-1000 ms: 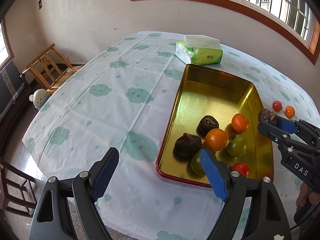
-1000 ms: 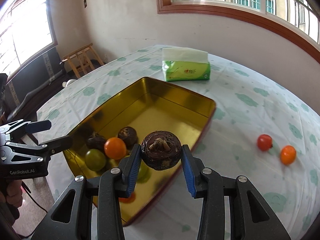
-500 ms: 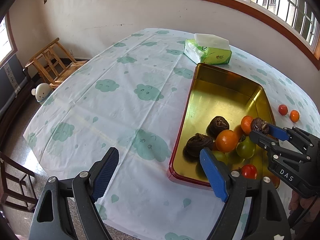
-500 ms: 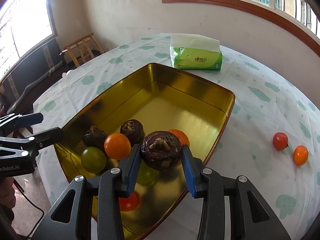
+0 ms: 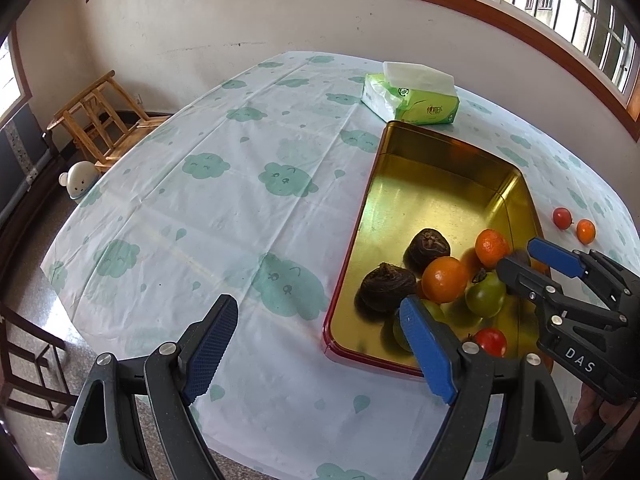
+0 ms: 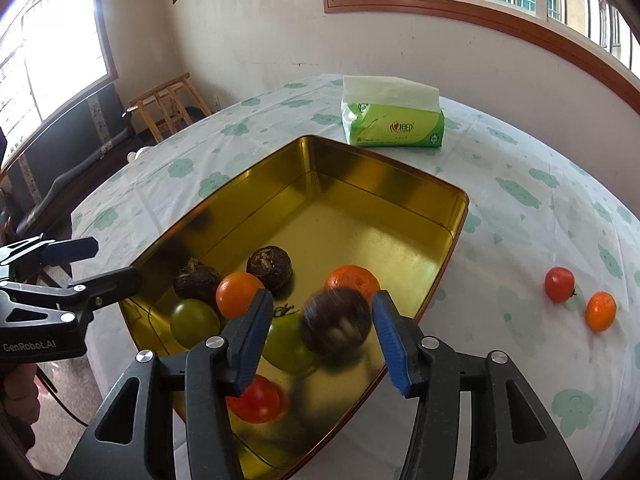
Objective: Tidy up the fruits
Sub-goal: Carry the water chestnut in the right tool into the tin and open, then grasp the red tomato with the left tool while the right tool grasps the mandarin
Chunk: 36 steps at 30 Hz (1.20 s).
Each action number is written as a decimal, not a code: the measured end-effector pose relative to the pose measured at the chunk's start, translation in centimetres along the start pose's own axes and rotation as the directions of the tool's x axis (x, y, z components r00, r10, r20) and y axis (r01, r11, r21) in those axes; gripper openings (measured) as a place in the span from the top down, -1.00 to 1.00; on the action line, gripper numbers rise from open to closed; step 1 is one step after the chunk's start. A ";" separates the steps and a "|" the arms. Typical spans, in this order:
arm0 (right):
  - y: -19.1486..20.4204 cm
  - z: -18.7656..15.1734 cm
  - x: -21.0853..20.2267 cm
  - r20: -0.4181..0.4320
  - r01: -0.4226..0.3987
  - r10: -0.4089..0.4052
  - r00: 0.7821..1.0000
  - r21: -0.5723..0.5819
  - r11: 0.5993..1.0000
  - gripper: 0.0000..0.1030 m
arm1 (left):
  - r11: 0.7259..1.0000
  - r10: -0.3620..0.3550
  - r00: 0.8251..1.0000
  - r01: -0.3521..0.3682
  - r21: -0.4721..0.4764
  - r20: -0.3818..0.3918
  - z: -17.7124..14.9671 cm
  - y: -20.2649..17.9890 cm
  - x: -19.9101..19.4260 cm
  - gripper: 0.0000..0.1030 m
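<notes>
A gold tray (image 6: 384,184) (image 5: 448,156) holds two dark brown fruits (image 6: 269,262), oranges (image 6: 237,294), green tomatoes (image 6: 194,322) and a red tomato (image 6: 256,398). My right gripper (image 6: 318,330) is open above the tray's near right part. A blurred dark brown fruit (image 6: 335,322) is between its fingers, free of both pads. A red tomato (image 6: 559,284) and a small orange (image 6: 600,310) lie on the cloth right of the tray. My left gripper (image 5: 316,346) is open and empty over the cloth left of the tray.
A green tissue pack (image 6: 392,124) (image 5: 412,96) stands behind the tray. The round table has a cloud-print cloth (image 5: 240,184). A wooden chair (image 5: 100,116) and a small white toy (image 5: 78,180) are on the floor at the far left.
My right gripper moved over the tray and opened. The dark brown fruit it held has come loose and is dropping between the fingers. The left gripper drew back slightly.
</notes>
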State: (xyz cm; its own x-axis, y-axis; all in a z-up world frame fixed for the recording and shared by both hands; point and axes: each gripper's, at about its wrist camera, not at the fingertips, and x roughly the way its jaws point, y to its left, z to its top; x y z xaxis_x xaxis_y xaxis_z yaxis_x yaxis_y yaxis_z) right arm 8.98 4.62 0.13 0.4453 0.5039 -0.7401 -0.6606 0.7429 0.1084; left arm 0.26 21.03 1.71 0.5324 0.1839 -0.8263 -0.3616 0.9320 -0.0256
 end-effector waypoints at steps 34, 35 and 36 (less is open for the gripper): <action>-23.2 -5.0 -3.6 -0.061 0.332 -0.328 0.943 0.278 0.902 -0.03 | 0.950 -0.152 0.988 0.146 0.276 -0.001 2.6 -19.2 1.1 -0.57; -23.4 -4.8 -3.1 -0.064 0.332 -0.327 0.943 0.276 0.902 -0.03 | 0.948 -0.155 0.988 0.149 0.280 -0.001 2.8 -19.7 1.3 -0.57; -23.5 -4.7 -2.7 -0.066 0.333 -0.328 0.942 0.273 0.903 -0.03 | 0.947 -0.156 0.988 0.149 0.284 0.000 2.9 -20.1 1.5 -0.57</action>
State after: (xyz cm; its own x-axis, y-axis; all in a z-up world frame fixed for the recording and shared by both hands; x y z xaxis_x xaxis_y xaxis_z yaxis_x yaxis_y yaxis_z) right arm 20.52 -16.26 -3.52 0.5961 0.2022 -0.7770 -0.2831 0.9585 0.0322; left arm 10.57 3.50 2.66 0.5823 0.0363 -0.8122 -0.0459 0.9989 0.0118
